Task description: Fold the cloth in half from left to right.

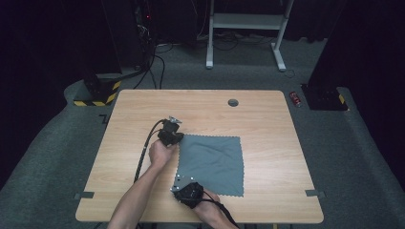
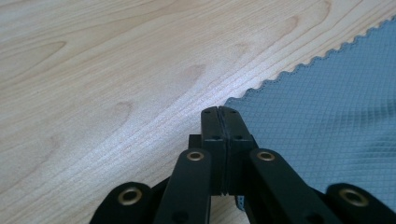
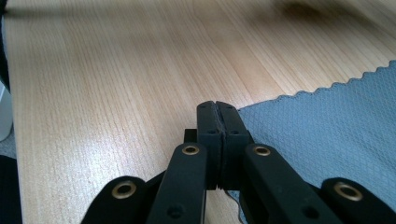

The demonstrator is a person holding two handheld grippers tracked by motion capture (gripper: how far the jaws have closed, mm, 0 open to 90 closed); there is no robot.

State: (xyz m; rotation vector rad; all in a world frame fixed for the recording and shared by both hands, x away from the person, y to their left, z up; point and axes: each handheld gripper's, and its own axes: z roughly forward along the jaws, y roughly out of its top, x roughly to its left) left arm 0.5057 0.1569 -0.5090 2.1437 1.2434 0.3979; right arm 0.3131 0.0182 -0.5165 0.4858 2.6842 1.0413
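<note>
Grey cloth (image 1: 211, 164) flat on wooden table (image 1: 267, 119), left gripper (image 1: 173, 138) closed on its far-left corner, right gripper (image 1: 184, 191) closed on its near-left corner (a scalloped edge)

We see the right gripper (image 3: 218, 108) with its jaws pressed together at a corner of the grey cloth (image 3: 327, 140). The cloth's scalloped edge seems pinched between them, on the wooden table (image 3: 116, 84).

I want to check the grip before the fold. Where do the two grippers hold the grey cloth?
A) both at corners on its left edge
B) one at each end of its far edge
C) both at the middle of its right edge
A: the left gripper pinches the far-left corner of the grey cloth, and the right gripper the near-left corner.
</note>
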